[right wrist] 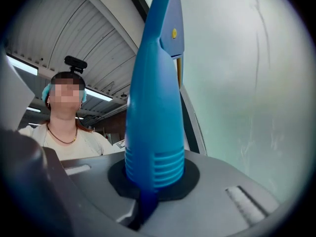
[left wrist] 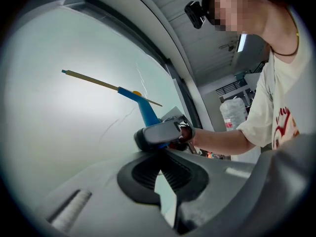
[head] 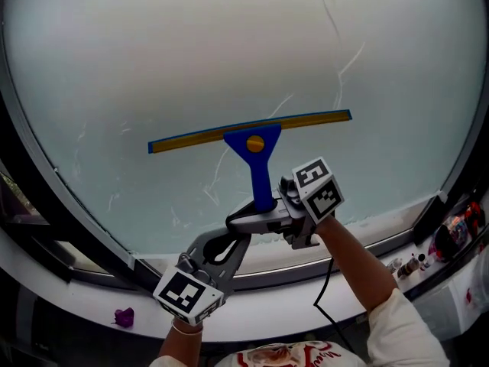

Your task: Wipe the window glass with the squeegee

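Observation:
A squeegee with a blue handle and a long yellow-edged blade lies nearly level against the window glass. My right gripper is shut on the lower part of the handle, just under the glass's bottom third. In the right gripper view the blue handle rises straight out of the right gripper. My left gripper sits below and left of it, shut on nothing, its tip close to the right gripper's finger. The left gripper view shows the left gripper, the right gripper and the squeegee beyond.
A black window frame curves round the glass, with a white sill beneath. A small purple object lies on the sill at left, small bottles at right. A black cable hangs under the right arm.

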Demonstrator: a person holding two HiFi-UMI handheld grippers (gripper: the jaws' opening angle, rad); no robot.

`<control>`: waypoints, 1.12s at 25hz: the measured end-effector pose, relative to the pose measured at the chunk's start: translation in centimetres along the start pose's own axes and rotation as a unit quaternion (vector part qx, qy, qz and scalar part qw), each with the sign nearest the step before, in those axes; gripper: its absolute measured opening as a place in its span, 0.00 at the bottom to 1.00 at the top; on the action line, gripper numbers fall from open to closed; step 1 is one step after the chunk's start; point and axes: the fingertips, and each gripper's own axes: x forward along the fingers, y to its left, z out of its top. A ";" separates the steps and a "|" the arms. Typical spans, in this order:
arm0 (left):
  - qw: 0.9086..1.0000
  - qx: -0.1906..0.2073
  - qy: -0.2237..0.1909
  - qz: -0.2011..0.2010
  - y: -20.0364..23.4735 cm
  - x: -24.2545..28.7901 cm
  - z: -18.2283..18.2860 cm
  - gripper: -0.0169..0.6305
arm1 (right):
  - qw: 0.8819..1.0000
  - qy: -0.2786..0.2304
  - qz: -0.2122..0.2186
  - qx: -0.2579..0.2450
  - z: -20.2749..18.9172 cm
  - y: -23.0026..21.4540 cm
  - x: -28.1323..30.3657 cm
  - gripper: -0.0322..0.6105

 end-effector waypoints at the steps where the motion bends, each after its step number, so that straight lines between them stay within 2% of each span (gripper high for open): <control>1: 1.000 0.002 -0.008 0.006 0.7 0.3 1.2 0.03 | 1.000 0.002 -0.001 -0.002 1.5 -0.1 -0.2 0.07; 9: 0.997 0.030 -0.061 0.026 5.3 2.4 9.9 0.03 | 1.000 0.009 0.000 -0.028 11.5 -0.2 -0.9 0.07; 14: 0.997 0.038 -0.063 0.038 9.5 4.6 13.2 0.03 | 1.000 0.003 0.003 -0.016 16.9 -2.6 -1.8 0.07; 21: 0.994 0.059 -0.084 0.046 9.5 4.3 14.6 0.03 | 1.000 -0.001 0.017 -0.024 18.3 -1.0 -1.0 0.07; 28: 0.996 0.042 -0.072 0.040 10.2 5.4 12.7 0.03 | 1.000 0.010 0.008 -0.014 17.1 -3.0 -1.7 0.09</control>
